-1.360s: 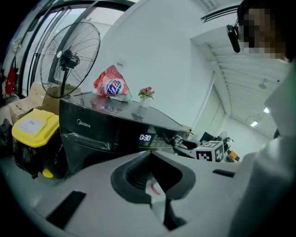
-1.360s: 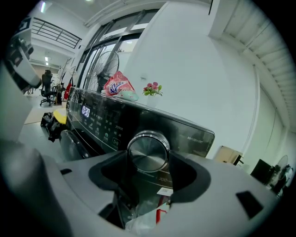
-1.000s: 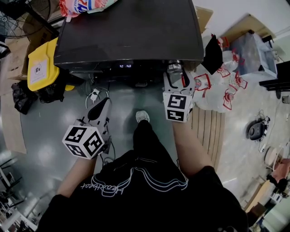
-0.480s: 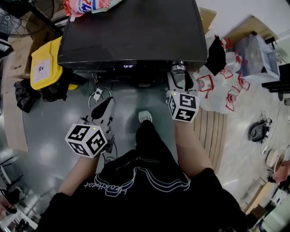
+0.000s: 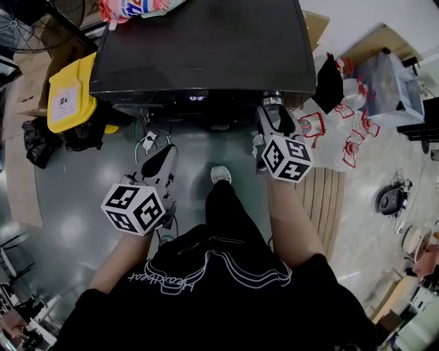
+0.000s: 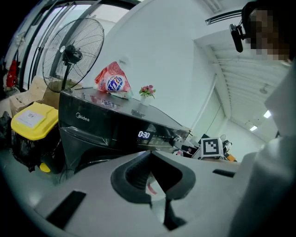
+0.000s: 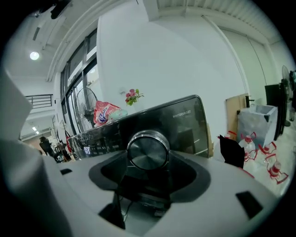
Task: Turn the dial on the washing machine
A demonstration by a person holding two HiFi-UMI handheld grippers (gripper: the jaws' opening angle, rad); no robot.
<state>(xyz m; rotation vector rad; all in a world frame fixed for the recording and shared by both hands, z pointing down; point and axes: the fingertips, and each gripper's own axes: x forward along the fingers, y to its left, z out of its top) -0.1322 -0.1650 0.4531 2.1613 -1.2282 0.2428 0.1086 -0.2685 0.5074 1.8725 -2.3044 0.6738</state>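
A dark front-loading washing machine (image 5: 199,48) fills the top of the head view. Its silver dial (image 5: 272,101) sits at the right end of the control panel. My right gripper (image 5: 274,110) reaches up to it, and its jaws close round the dial (image 7: 148,149) from both sides. That gripper's marker cube (image 5: 287,158) is rolled to one side. My left gripper (image 5: 163,156) hangs low over the floor, left of the dial, with its jaws together and nothing in them. In the left gripper view the panel's lit display (image 6: 144,134) shows.
A yellow bin (image 5: 68,96) and a floor fan (image 5: 31,20) stand left of the machine. A detergent bag (image 5: 130,8) lies on its top. Plastic bags with bottles (image 5: 339,130) and a wooden platform (image 5: 315,199) are on the right. Cables (image 5: 147,140) lie below the machine's front.
The right gripper has rolled clockwise while staying on the dial, and its cube has shifted a little right. The left gripper has barely moved.
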